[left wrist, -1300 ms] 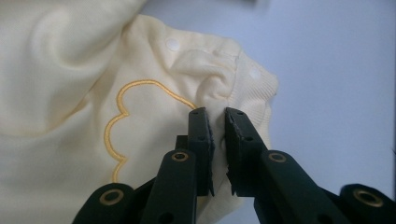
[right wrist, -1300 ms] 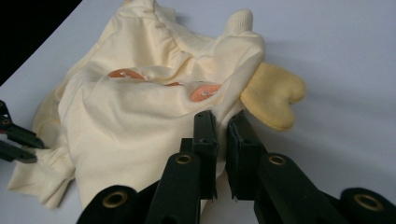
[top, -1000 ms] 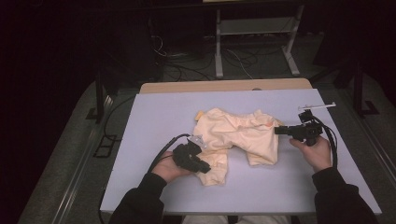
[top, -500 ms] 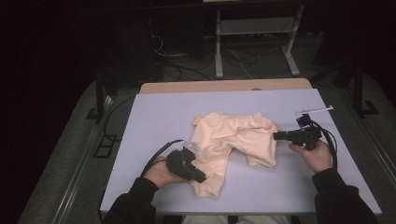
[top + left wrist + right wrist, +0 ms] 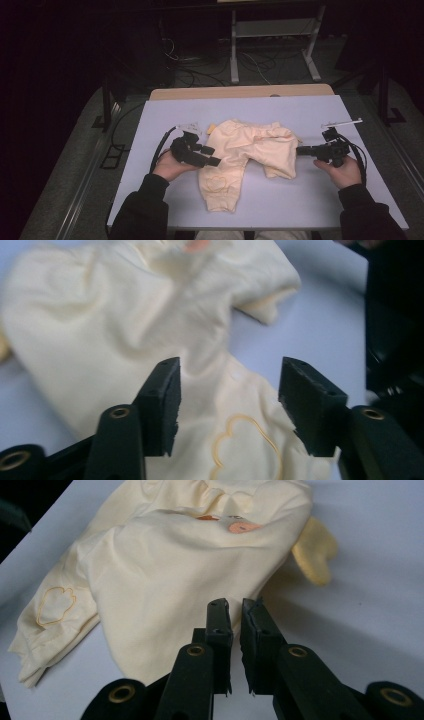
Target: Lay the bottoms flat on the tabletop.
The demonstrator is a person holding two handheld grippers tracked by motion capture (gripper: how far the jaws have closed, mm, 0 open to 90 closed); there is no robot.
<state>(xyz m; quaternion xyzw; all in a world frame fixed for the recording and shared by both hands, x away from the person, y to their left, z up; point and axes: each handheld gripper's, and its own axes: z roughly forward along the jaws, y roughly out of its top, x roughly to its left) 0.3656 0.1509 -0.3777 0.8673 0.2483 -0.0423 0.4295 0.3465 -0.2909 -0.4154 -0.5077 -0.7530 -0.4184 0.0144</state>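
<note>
Pale yellow baby trousers [image 5: 250, 145] lie spread on the lavender table [image 5: 310, 205], one leg reaching toward the front edge. My left gripper [image 5: 214, 155] is open at the left side of that leg. In the left gripper view its jaws [image 5: 227, 390] stand wide apart over the cloth [image 5: 150, 315], near a stitched cloud outline [image 5: 245, 445]. My right gripper [image 5: 299, 149] sits just off the trousers' right edge. In the right gripper view its jaws [image 5: 235, 605] are nearly together with nothing between them, in front of the cloth [image 5: 175, 565].
A wooden board [image 5: 240, 92] borders the table's far edge. Beyond it stand a metal frame [image 5: 272, 35] and floor cables [image 5: 200, 65]. Bare table lies to the right of and in front of the trousers.
The trousers went from a bunched heap to lying spread out, one leg toward the front. My left gripper moved away from the front edge and now stands open. The right gripper barely shifted.
</note>
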